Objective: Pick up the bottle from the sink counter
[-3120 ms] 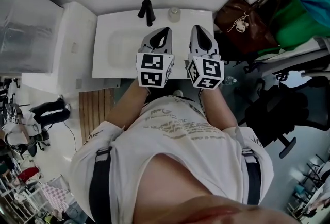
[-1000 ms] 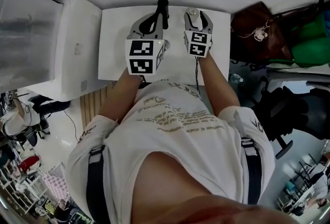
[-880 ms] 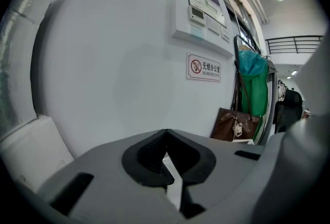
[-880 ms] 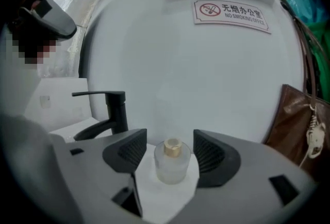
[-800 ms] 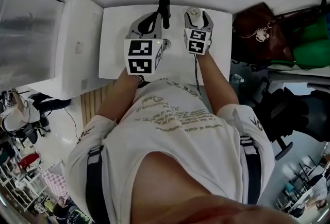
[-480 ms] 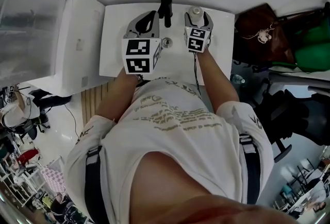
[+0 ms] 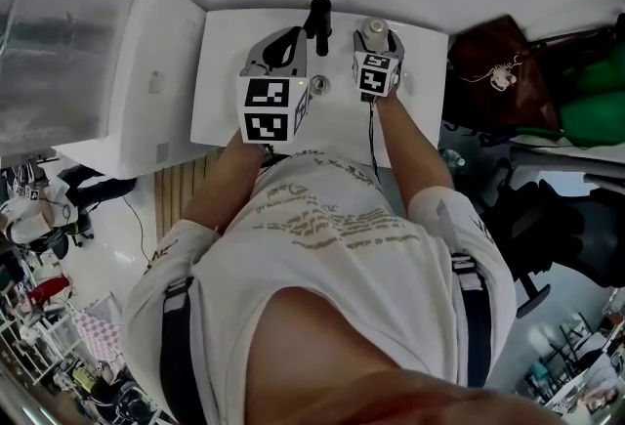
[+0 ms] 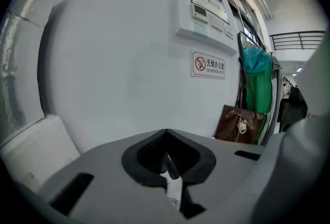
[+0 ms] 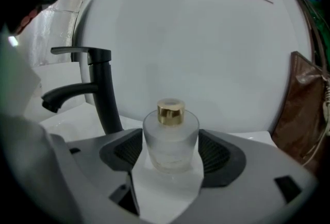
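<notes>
Head view, I see the white sink counter at upper centre, its basin showing a drain, bottle standing at the back right beside the black faucet, left gripper view, left gripper fingers together on nothing, right gripper view, right gripper jaws just opened wide, either side of the bottle (not pressing it), squat frosted glass, gold cap, contents unclear.

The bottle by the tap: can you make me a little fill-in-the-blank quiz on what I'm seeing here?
The bottle has a ____ cap.
Left of it, in the right gripper view, stands a ____ tap.
The bottle stands ____ the open jaws of the right gripper.
Missing: gold; black; between.
The right gripper's jaws have just been opening.
</notes>
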